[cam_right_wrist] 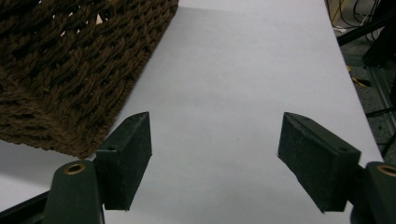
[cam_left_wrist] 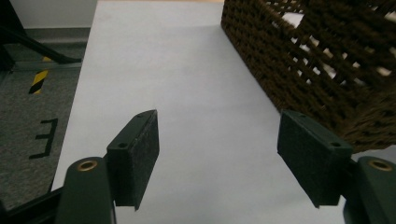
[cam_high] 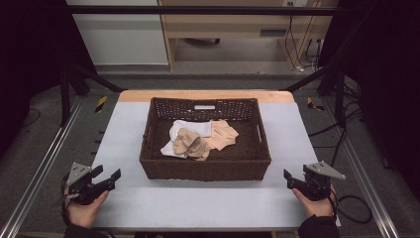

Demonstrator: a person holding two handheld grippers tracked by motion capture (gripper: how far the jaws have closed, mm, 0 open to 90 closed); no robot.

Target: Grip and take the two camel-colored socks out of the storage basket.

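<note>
Nearest the person, the left gripper [cam_high: 109,177] and right gripper [cam_high: 292,179] flank the basket [cam_high: 205,167], both spread wide and holding nothing. Farther off, inside the basket and well apart from both, lie two beige socks [cam_high: 190,144] on two white socks [cam_high: 190,128].
</note>
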